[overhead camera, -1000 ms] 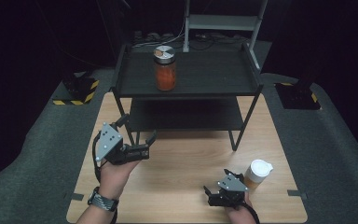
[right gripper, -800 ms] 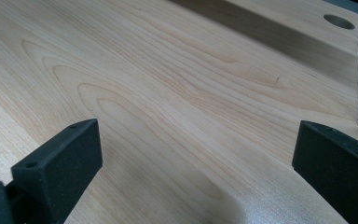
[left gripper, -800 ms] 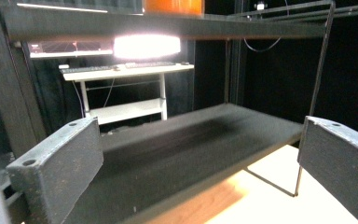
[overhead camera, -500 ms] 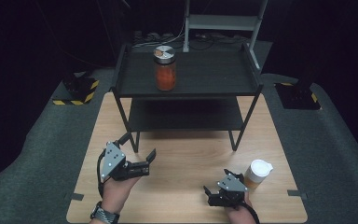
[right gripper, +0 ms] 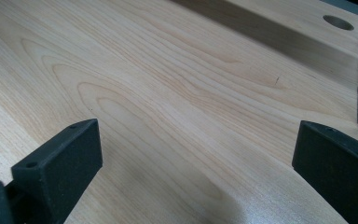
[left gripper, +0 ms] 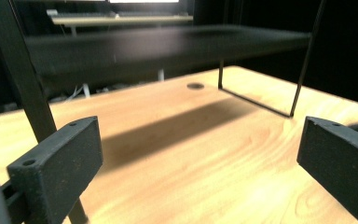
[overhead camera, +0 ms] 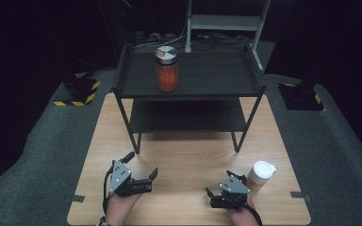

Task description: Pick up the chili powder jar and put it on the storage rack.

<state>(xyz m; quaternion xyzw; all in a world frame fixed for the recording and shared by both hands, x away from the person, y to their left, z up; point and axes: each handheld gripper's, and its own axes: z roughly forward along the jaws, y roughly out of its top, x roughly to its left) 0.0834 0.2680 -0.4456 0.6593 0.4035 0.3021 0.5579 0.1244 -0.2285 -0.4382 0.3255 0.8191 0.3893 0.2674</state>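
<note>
My left gripper (overhead camera: 141, 165) rests low over the wooden table (overhead camera: 188, 155) at the near left, open, with nothing between its jaws. In the left gripper view (left gripper: 200, 154) the wide-apart jaws face the black two-level rack (overhead camera: 188, 89), with one rack leg (left gripper: 28, 79) close at the left. My right gripper (overhead camera: 218, 184) sits near the front edge at the right, also open and empty; the right gripper view (right gripper: 196, 168) has bare wood between the jaws. A glass jar (overhead camera: 166, 69) with orange contents and a metal lid stands on the rack's top shelf.
A paper cup with a white lid (overhead camera: 260, 175) stands just right of my right gripper. The rack's lower shelf (left gripper: 168, 44) spans the view ahead of the left gripper. A round hole (right gripper: 338, 22) is in the tabletop. Grey floor surrounds the table.
My left gripper has come back toward the table's near edge and down, away from the rack's left leg. The right gripper has stayed put.
</note>
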